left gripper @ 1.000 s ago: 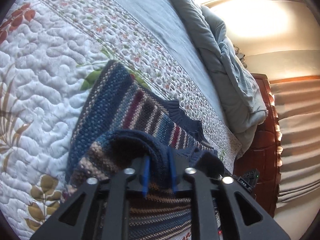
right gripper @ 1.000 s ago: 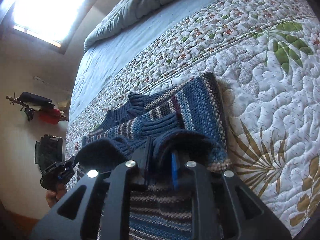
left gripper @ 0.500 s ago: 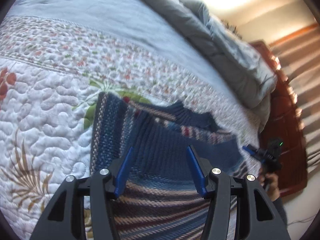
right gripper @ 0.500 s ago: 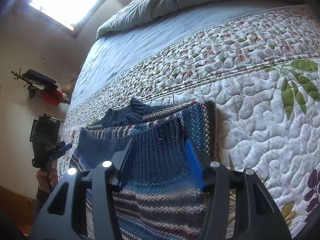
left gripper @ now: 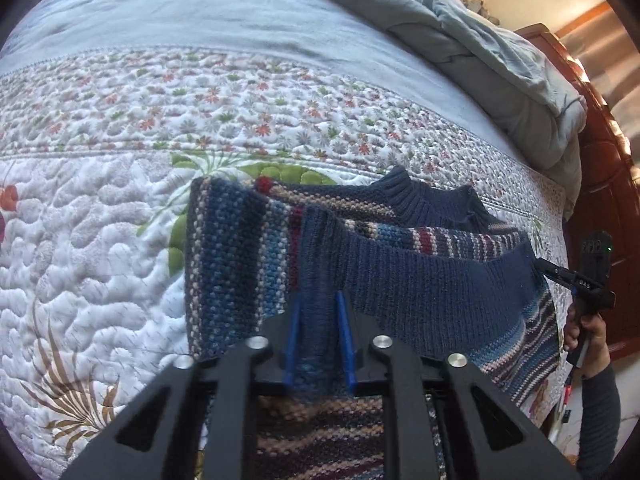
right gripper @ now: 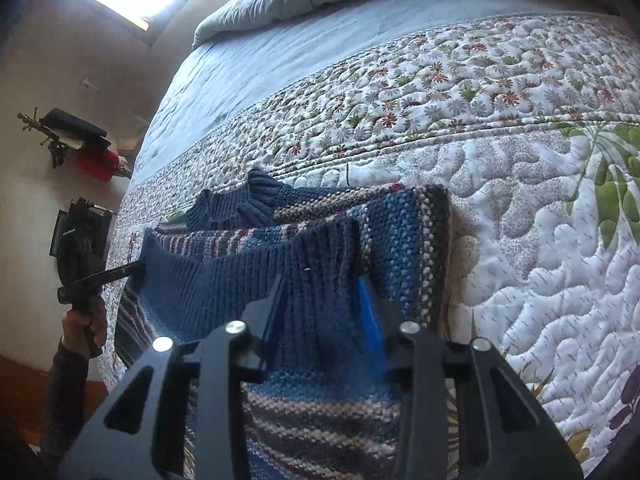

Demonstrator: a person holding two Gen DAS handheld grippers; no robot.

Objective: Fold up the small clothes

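A small striped knit sweater [left gripper: 432, 276] in blue, maroon and beige lies on a quilted bedspread [left gripper: 80, 240], its navy ribbed hem folded up near the collar. My left gripper [left gripper: 318, 308] is shut on the hem's left corner. My right gripper [right gripper: 320, 284] is shut on the hem's other corner, seen in the right wrist view with the sweater [right gripper: 304, 240] under it. Each gripper also shows in the other's view, at the far hem corner: the right one [left gripper: 560, 272] and the left one [right gripper: 120, 272].
A rumpled grey duvet [left gripper: 460, 28] lies at the head of the bed. A wooden headboard [left gripper: 600, 184] stands beyond the bed's edge. A wall shelf with a red object [right gripper: 96, 160] is off the bed's other side.
A second ago both grippers held the folded hem. Half a second ago both were open over the sweater. Now both are shut on the hem again, lying flatter nearer the collar.
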